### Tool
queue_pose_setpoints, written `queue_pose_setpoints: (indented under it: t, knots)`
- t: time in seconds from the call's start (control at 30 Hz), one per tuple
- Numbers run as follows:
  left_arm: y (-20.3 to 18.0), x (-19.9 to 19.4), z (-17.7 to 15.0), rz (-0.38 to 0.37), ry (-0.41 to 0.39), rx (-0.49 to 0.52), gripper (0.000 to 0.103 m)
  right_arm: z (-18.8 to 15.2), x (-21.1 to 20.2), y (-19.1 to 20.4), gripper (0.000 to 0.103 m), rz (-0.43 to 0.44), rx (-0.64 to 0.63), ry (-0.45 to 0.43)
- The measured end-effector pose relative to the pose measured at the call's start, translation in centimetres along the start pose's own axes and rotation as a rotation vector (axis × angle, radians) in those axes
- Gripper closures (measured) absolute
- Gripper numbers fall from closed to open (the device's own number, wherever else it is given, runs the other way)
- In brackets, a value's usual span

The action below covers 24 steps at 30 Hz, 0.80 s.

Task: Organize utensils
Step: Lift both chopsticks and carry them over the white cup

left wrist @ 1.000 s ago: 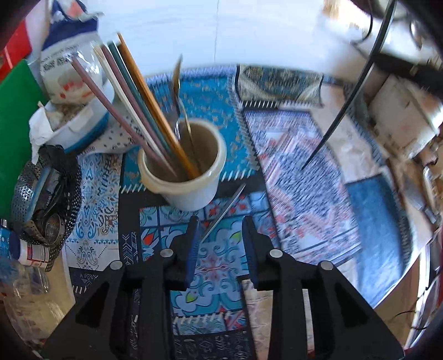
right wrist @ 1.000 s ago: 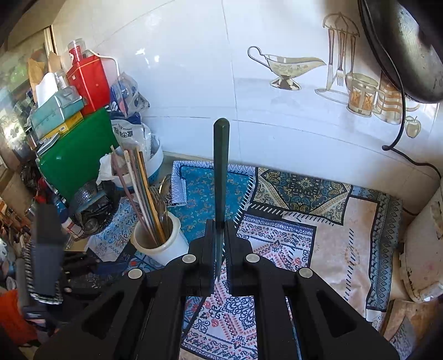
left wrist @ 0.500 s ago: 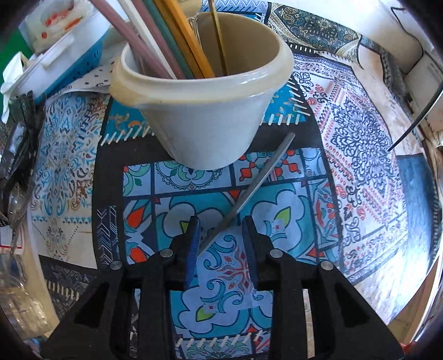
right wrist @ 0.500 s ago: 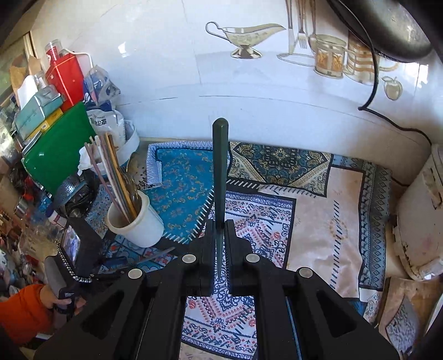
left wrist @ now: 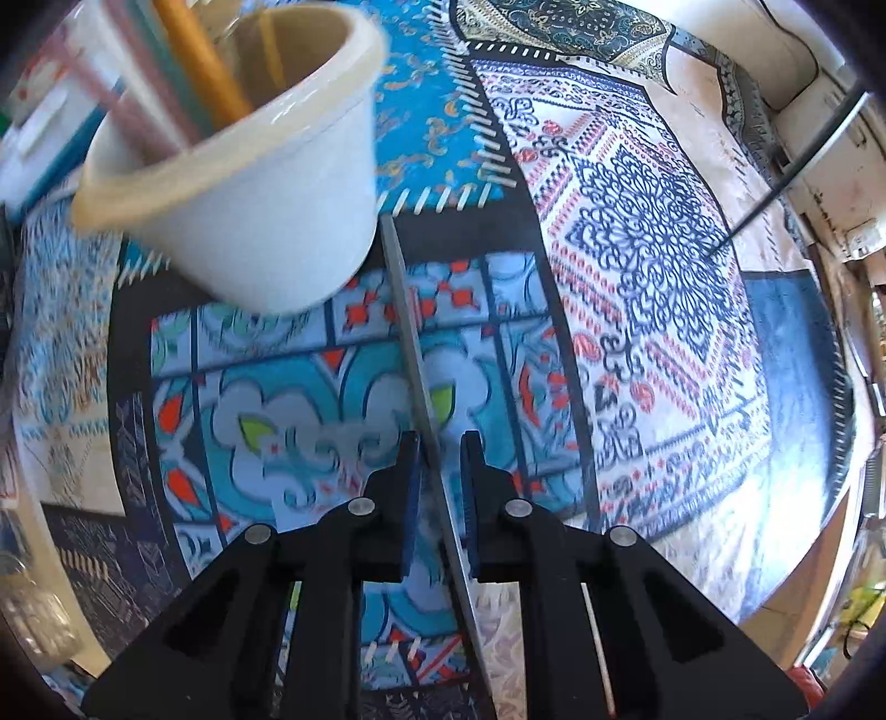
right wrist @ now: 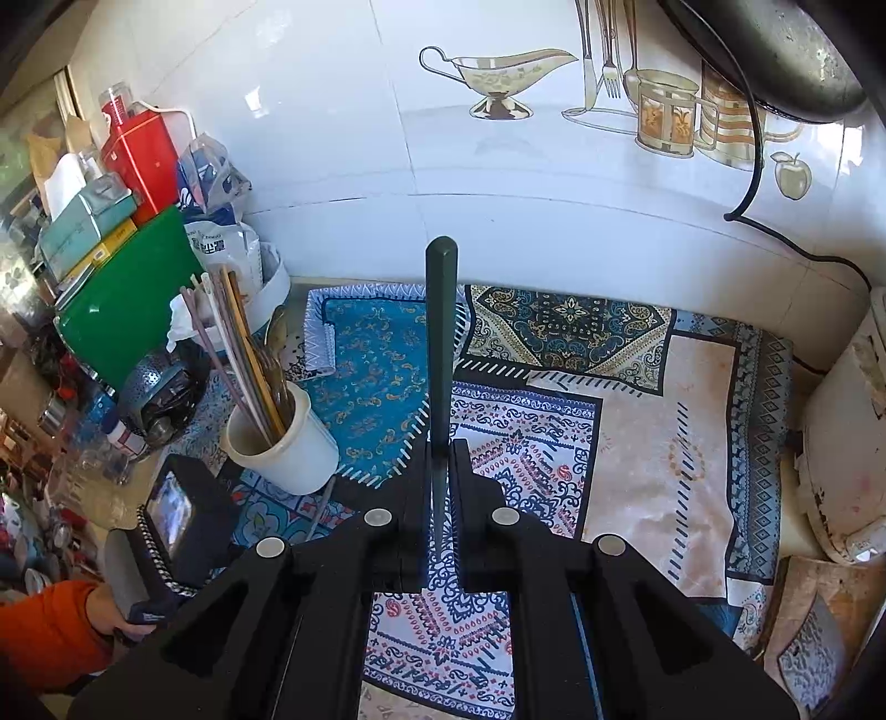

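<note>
A thin grey stick (left wrist: 407, 332) lies on the patterned mat (left wrist: 637, 249), its far end beside a cream cup (left wrist: 266, 210) that holds several coloured chopsticks (left wrist: 205, 61). My left gripper (left wrist: 440, 443) points down over the stick. Its jaws are closing with the stick between them, and a small gap shows on each side. My right gripper (right wrist: 441, 443) hovers above the mat, shut on a dark green stick (right wrist: 441, 332) that stands upright from its fingers. In the right wrist view the cup (right wrist: 288, 448) sits at the left, with the grey stick (right wrist: 321, 507) beside it.
A green board (right wrist: 122, 299), red tin (right wrist: 141, 160), bags and a metal colander (right wrist: 160, 387) crowd the left edge. A white appliance (right wrist: 841, 454) stands at the right and a dark pan (right wrist: 775, 50) hangs above. An orange sleeve (right wrist: 50, 626) shows at lower left.
My left gripper has come down close to the mat, now straddles the grey stick, and its jaws have narrowed. The right gripper still holds the green stick, barely moved.
</note>
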<state>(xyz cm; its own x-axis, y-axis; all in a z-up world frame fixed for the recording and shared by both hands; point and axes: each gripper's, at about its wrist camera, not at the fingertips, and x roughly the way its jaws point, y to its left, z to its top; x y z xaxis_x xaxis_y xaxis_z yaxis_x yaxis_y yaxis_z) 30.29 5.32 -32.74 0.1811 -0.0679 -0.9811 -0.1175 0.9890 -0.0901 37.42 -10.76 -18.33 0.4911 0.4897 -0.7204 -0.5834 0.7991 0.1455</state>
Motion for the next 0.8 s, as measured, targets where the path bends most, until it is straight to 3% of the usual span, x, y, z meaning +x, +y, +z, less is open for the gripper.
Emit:
queue_pose_setpoints:
  t: [0.33,0.4,0.53,0.7,0.8]
  knots:
    - [-1.4,0.7,2.3,0.091,-0.026,0.035,0.092,-0.4,-0.1,0.0,0.097,-0.003,-0.003,0.004]
    - [-2.0,0.8,2.8,0.091,-0.033,0.038,0.098,-0.4,-0.2,0.1,0.097,-0.003,-0.005,0.003]
    - [-2.3,0.6,2.5,0.096,-0.036,0.03,0.098,0.0,-0.3,0.5,0.097,0.002,-0.01,-0.005]
    - [-3.3,-1.9,1.9,0.085,-0.098,0.025,0.098,0.7,-0.8,1.2,0.097,0.013,-0.02,-0.031]
    - [-2.5,-5.4,0.5,0.067,-0.162,0.015,0.098,1.4,-1.1,1.8,0.097,0.024,-0.033,-0.049]
